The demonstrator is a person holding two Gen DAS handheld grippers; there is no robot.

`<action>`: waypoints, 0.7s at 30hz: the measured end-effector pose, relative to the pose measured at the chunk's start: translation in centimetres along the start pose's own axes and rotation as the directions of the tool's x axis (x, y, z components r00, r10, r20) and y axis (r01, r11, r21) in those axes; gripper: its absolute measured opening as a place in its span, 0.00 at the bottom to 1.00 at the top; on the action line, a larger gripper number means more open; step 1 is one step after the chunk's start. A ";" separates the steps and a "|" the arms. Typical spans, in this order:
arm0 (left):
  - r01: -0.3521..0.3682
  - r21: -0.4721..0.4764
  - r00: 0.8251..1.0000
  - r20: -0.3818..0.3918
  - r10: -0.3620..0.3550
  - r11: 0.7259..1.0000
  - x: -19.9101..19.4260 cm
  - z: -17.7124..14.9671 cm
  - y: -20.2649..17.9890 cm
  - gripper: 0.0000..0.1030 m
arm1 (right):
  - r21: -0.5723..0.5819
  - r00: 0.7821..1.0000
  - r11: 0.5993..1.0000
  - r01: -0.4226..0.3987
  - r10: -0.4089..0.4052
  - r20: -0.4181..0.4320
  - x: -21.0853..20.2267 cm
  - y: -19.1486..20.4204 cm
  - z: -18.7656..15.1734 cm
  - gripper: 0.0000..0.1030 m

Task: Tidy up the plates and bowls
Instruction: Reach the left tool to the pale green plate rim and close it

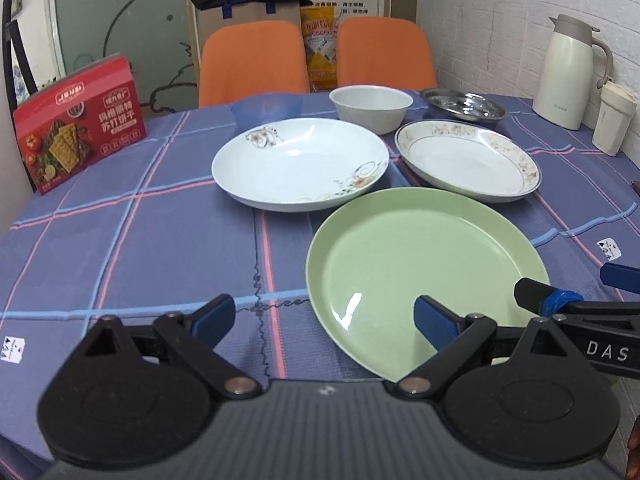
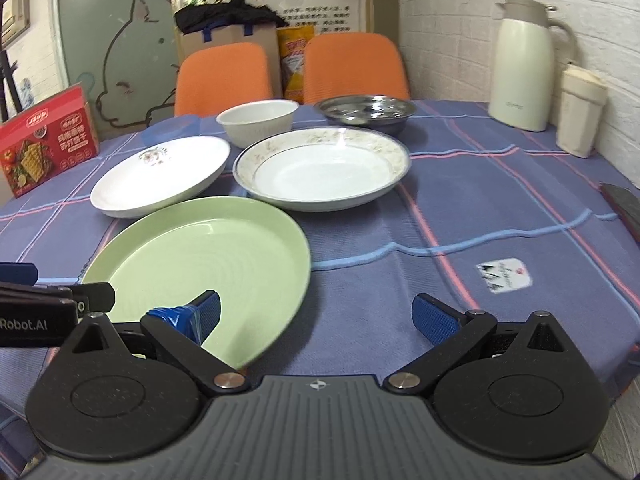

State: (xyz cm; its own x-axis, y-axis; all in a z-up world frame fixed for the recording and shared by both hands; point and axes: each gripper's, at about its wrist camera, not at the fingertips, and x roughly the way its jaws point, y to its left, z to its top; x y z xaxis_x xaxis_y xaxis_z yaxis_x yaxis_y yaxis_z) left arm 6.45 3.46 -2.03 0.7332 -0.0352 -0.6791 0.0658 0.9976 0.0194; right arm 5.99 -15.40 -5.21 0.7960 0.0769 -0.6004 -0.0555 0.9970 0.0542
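Note:
A green plate (image 1: 424,264) (image 2: 208,268) lies nearest on the checked tablecloth. Behind it sit a white plate with flower sprigs (image 1: 300,162) (image 2: 160,176) and a white plate with a patterned rim (image 1: 468,160) (image 2: 320,168). Further back stand a blue bowl (image 1: 266,110) (image 2: 172,128), a white bowl (image 1: 370,108) (image 2: 258,120) and a steel dish (image 1: 464,106) (image 2: 366,112). My left gripper (image 1: 324,322) is open, its right finger over the green plate's near rim. My right gripper (image 2: 316,314) is open too, its left finger above that plate.
A red cracker box (image 1: 80,124) (image 2: 48,140) stands at the left. A cream thermos jug (image 1: 568,72) (image 2: 524,64) and a lidded cup (image 1: 612,118) (image 2: 580,112) stand by the brick wall at right. Two orange chairs (image 1: 252,62) (image 2: 356,66) are behind the table.

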 end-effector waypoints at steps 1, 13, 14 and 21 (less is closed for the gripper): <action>0.000 -0.010 1.000 -0.011 0.000 1.000 0.5 0.3 0.4 0.92 | -0.011 1.000 1.000 -0.012 0.012 -0.014 0.7 0.2 0.2 0.87; 0.065 -0.013 0.991 -0.118 -0.066 0.998 5.6 2.3 1.2 0.92 | -0.100 0.996 0.991 -0.085 0.088 0.025 2.8 0.2 -0.3 0.88; 0.078 -0.012 0.989 -0.122 -0.078 0.997 5.6 2.4 1.3 0.92 | -0.113 0.994 0.989 -0.094 0.100 0.046 2.8 0.0 -0.5 0.88; 0.135 0.024 0.986 -0.107 -0.132 0.991 5.5 2.3 0.9 0.89 | -0.149 0.989 0.979 -0.142 0.145 0.008 3.5 1.6 0.4 0.87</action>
State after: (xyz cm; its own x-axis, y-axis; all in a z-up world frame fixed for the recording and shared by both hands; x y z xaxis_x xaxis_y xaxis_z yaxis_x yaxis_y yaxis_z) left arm 12.06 4.05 -4.07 0.6417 -0.1597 -0.7501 0.1807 0.9820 -0.0546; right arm 8.89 -13.54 -6.91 0.7843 0.2208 -0.5797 -0.2575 0.9661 0.0195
